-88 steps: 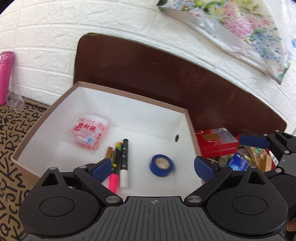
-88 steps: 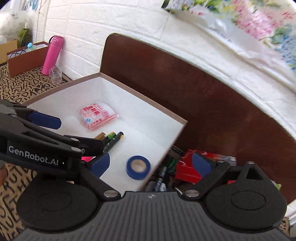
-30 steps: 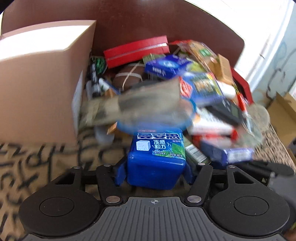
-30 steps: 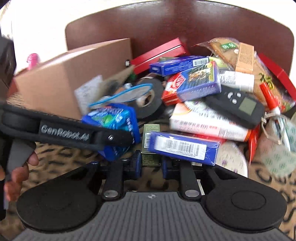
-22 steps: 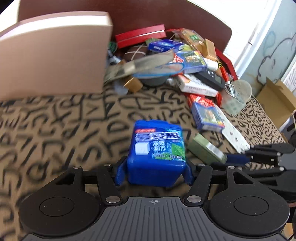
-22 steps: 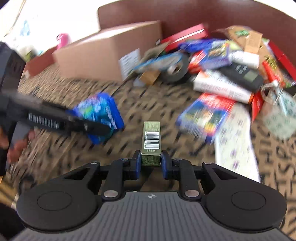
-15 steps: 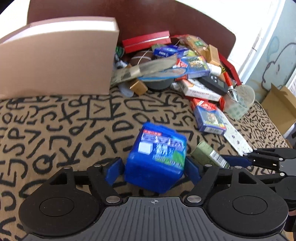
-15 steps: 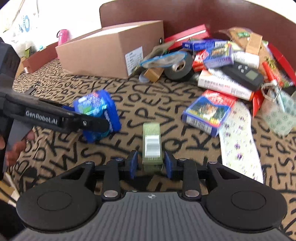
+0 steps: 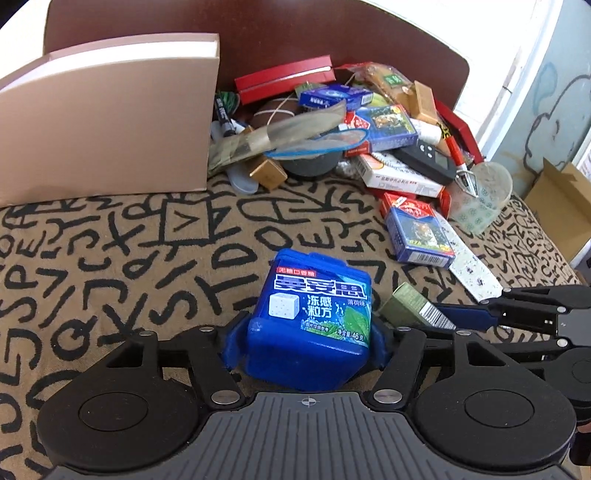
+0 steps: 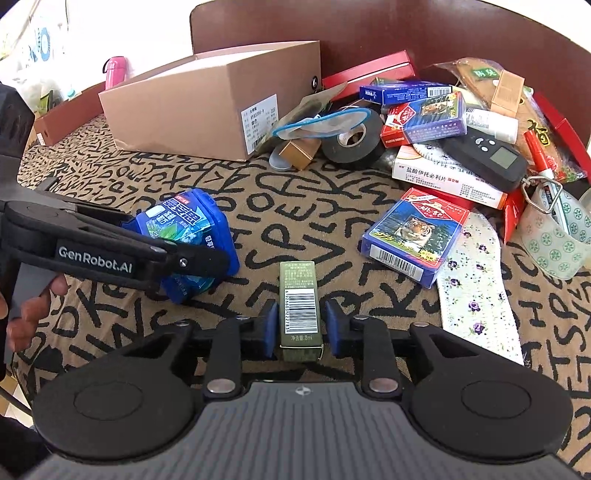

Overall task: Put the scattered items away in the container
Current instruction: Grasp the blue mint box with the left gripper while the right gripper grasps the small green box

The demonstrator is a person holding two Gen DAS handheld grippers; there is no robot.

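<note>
A blue gum box (image 9: 312, 317) lies on the lettered cloth between the pads of my left gripper (image 9: 306, 341), whose jaws have parted slightly from its sides. It also shows in the right wrist view (image 10: 192, 229). A small green carton (image 10: 299, 306) lies on the cloth between the pads of my right gripper (image 10: 301, 328), with small gaps on both sides. The carton also shows in the left wrist view (image 9: 413, 308). The cardboard container (image 10: 207, 110) stands at the back left, its opening hidden from here.
A heap of items lies right of the container: black tape roll (image 10: 351, 140), card packs (image 10: 413, 236), medicine box (image 10: 443, 177), black device (image 10: 484, 157), red boxes (image 9: 284, 79), patterned insole (image 10: 476, 291), clear tape (image 10: 557, 236). A brown board (image 10: 406, 33) stands behind.
Both grippers pulled their items out of the heap toward me, lowered them onto the cloth and opened slightly; the blue box and green carton now rest on the cloth.
</note>
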